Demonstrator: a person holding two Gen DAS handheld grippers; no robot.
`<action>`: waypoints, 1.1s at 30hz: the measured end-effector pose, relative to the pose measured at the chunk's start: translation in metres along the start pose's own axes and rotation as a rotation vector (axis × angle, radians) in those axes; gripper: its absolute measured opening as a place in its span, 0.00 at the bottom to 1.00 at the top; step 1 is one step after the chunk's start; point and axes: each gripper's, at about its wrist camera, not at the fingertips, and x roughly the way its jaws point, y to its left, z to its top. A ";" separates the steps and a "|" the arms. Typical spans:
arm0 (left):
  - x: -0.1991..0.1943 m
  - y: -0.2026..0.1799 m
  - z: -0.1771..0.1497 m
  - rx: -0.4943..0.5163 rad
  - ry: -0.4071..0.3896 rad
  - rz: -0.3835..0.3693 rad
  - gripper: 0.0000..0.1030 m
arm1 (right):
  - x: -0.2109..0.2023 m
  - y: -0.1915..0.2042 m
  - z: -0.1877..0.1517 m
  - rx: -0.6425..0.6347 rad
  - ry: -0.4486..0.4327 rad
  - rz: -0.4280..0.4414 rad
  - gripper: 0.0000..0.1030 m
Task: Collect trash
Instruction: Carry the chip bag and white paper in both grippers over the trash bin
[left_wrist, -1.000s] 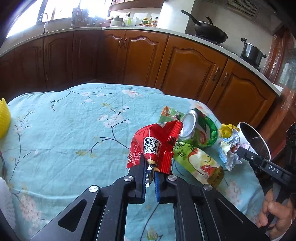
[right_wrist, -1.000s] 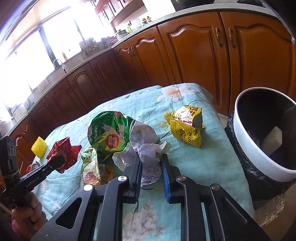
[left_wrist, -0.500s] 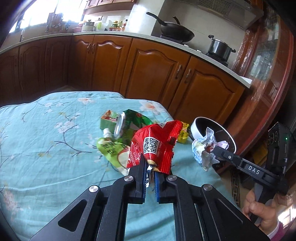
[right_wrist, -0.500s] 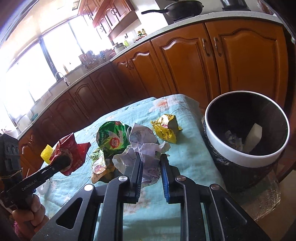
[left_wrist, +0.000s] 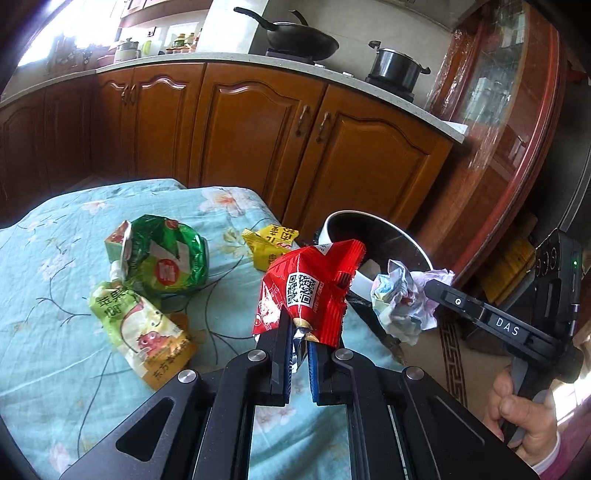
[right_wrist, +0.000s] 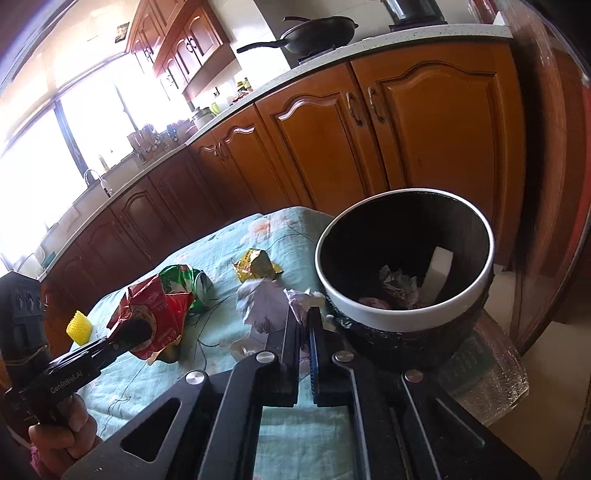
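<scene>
A red snack wrapper (left_wrist: 310, 291) with a QR code is pinched in my left gripper (left_wrist: 297, 325), which is shut on its lower edge and holds it above the table near the right edge. In the right wrist view the same left gripper (right_wrist: 140, 328) carries the wrapper (right_wrist: 155, 306). My right gripper (right_wrist: 301, 314) has crumpled white paper (right_wrist: 262, 302) between its jaws, which are closing tight on it. The paper (left_wrist: 402, 302) hangs beside the bin (right_wrist: 369, 310), a black bin with a white rim that holds some paper and a white block.
On the floral blue tablecloth (left_wrist: 55, 295) lie a green bag (left_wrist: 166, 258), a juice pouch (left_wrist: 144, 332) and a yellow wrapper (left_wrist: 273, 247). A yellow ribbed object (right_wrist: 78, 325) sits at the far left. Wooden cabinets (left_wrist: 251, 129) stand behind. The bin (left_wrist: 360, 282) is off the table's right end.
Both grippers have swung right towards the bin with their loads. The crumpled paper has left the table. The right jaws have drawn closer together.
</scene>
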 end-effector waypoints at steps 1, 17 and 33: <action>0.004 -0.003 0.001 0.007 0.005 -0.003 0.05 | -0.001 -0.003 0.001 0.002 -0.002 -0.006 0.04; 0.050 -0.043 0.019 0.064 0.040 -0.032 0.05 | -0.007 -0.032 0.014 0.039 -0.043 -0.032 0.03; 0.124 -0.084 0.057 0.121 0.076 -0.066 0.06 | 0.002 -0.077 0.051 0.058 -0.070 -0.125 0.03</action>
